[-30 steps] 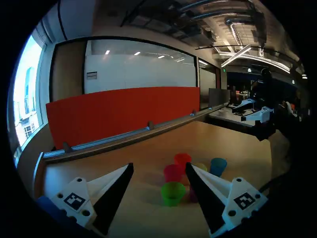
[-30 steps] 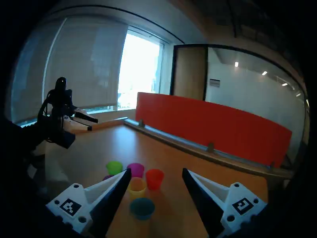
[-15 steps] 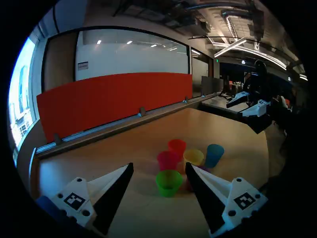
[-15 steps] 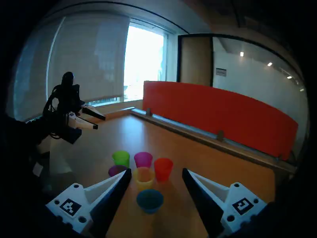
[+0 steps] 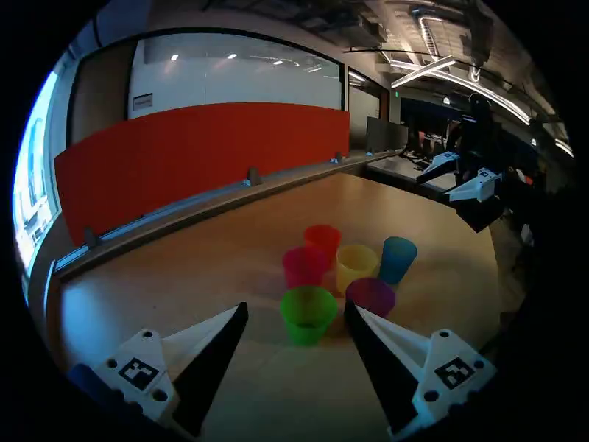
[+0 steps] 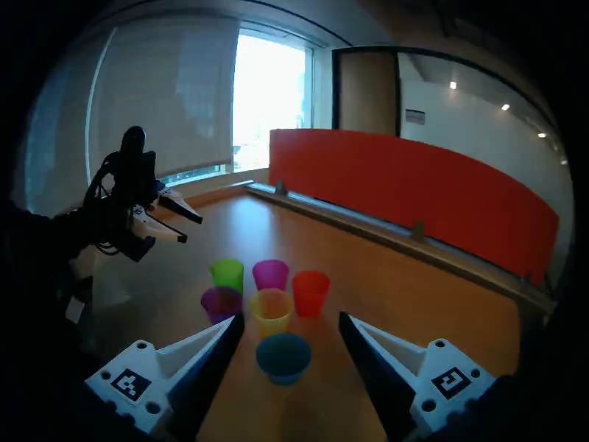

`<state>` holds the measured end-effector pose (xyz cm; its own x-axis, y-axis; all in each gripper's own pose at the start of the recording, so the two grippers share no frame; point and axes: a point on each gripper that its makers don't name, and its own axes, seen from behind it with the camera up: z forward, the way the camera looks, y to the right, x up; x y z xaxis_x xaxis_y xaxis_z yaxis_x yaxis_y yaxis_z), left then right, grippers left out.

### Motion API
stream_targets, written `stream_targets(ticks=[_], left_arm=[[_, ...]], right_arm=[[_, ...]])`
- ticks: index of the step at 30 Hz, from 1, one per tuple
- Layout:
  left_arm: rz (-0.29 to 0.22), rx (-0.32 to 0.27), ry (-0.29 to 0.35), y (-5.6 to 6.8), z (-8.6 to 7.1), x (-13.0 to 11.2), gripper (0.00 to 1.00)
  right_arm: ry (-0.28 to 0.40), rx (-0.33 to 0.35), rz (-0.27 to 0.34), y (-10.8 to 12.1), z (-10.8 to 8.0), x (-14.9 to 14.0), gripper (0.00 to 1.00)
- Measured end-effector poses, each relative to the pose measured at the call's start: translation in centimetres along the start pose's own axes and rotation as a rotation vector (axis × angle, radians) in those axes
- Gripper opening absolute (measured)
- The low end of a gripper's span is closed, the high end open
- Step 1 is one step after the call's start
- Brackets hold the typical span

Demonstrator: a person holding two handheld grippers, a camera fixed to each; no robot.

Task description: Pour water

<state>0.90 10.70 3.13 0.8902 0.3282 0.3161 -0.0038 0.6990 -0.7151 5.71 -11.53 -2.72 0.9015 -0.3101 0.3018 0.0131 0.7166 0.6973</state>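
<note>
Pale wood of the table [image 5: 184,258] runs through both views, backed by a long orange partition [image 5: 199,155]. In the right gripper view a bright window [image 6: 272,103] sits at 12 o'clock.

Six small plastic cups stand upright in a tight cluster on the table, and neither tool touches them. In the left gripper view the green cup [image 5: 309,313] is nearest, at 6 o'clock of the cluster and low in the gap between the fingers. The pink cup [image 5: 303,267] stands just behind it, and the red cup [image 5: 322,239] is farthest, at 12 o'clock. The yellow cup [image 5: 356,267] is in the middle, the blue cup [image 5: 397,258] at 3 o'clock, and the purple cup [image 5: 370,295] at 5 o'clock, near one fingertip.

The left gripper [image 5: 294,306] hovers over the table with its tongs spread wide, holding nothing. The right gripper [image 6: 291,317] is equally wide apart and empty. From its side the blue cup is nearest, at 6 o'clock, with the yellow cup behind it.

Each tool also appears far off in the other's view: the right one at 2 o'clock, the left one at 9 o'clock. Whether any cup holds water is hard to make out at this angle.
</note>
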Motion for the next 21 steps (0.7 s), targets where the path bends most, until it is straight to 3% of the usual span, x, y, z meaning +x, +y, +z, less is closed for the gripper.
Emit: stream_targets(ticks=[21], left_arm=[[0.04,-0.065,-0.123,1.0,3.7,-5.8,0.97]], right_arm=[[-0.031,0.013,0.004,0.2,1.8,-1.0,0.99]])
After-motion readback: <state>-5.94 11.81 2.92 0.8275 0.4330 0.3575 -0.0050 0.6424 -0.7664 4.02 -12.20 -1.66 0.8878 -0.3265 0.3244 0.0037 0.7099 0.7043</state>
